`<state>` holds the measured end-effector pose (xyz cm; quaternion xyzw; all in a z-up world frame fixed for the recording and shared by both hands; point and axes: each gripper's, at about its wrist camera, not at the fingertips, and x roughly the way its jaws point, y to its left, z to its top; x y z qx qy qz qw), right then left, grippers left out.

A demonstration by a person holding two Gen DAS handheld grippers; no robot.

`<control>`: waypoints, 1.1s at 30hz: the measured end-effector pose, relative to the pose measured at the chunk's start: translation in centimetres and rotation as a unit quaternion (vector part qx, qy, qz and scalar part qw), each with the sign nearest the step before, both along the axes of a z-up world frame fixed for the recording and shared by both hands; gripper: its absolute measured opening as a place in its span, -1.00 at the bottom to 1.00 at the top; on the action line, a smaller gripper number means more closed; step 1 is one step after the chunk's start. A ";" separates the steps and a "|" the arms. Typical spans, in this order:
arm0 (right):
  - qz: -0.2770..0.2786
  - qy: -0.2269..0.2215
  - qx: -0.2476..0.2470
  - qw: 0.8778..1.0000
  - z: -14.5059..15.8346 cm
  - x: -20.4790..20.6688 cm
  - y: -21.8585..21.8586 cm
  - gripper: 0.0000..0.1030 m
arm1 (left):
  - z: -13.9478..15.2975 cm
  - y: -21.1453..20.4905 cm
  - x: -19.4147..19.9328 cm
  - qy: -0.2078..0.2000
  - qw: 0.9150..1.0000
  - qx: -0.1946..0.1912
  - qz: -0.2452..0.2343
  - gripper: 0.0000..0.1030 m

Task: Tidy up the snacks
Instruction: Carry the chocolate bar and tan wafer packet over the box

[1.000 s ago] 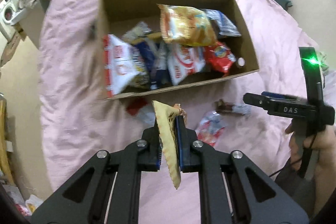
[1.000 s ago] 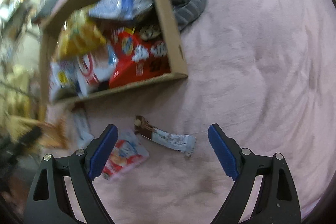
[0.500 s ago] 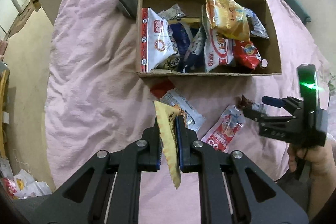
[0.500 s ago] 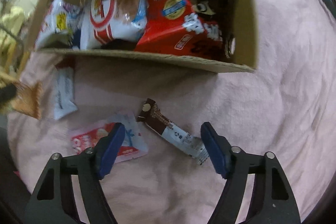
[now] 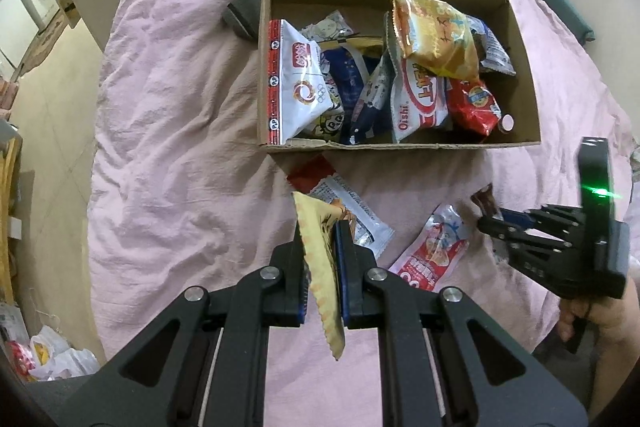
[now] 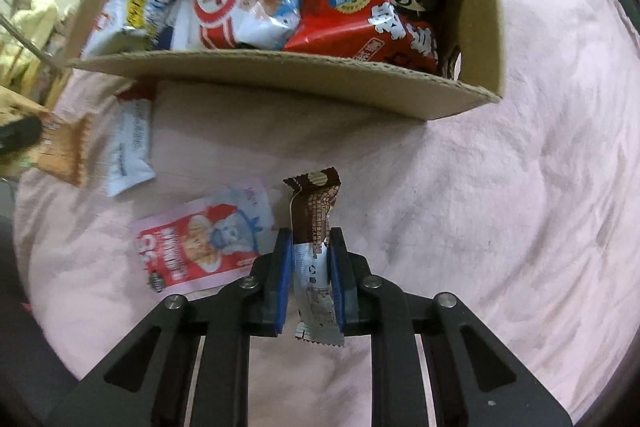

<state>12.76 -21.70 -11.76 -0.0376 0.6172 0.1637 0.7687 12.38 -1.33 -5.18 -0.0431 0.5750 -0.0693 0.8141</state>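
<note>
- Right gripper [image 6: 307, 277] has just closed on the chocolate bar [image 6: 314, 227] mid-length: light, crinkly, slippery.
- Left gripper [image 5: 322, 267] pinches a floppy yellow packet [image 5: 320, 275].

Left gripper [image 5: 323, 239] clamped on tan serrated packet [image 5: 320, 263], above pink bedsheet [image 5: 168, 131]. Cardboard box [image 5: 400, 146] beyond, crammed with snack bags. Two packets loose on sheet: white-red one [image 5: 344, 203], red pouch [image 5: 432, 251] (just beside right gripper [image 5: 490, 223]).

Brown-white snack bar [image 6: 313, 247], pinched upright
</note>
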 end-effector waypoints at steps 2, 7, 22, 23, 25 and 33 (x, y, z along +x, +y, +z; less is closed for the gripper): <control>-0.002 0.000 0.021 1.000 0.6 -0.5 -0.3 -0.64 | -0.2 0.1 0.0 0.000 1.000 -0.001 0.004 -0.82; 0.012 -0.019 0.078 0.997 3.6 -2.3 -0.3 -0.64 | -0.5 0.4 -0.1 -0.004 1.000 0.001 0.012 -0.82; -0.037 -0.122 0.198 0.972 11.3 0.9 -1.6 -0.64 | 7.4 0.9 0.6 -0.137 0.990 0.036 0.017 -0.82; -0.045 -0.126 0.198 0.971 11.6 1.2 -2.0 -0.64 | 8.0 1.0 1.4 -0.144 0.989 0.041 0.019 -0.82; -0.064 -0.133 0.200 0.969 11.5 2.5 -2.6 -0.64 | 8.7 0.8 2.6 -0.149 0.988 0.043 0.020 -0.82; -0.118 -0.147 0.188 0.964 11.0 5.4 -4.3 -0.64 | 8.6 -1.0 7.1 -0.164 0.985 0.057 0.017 -0.82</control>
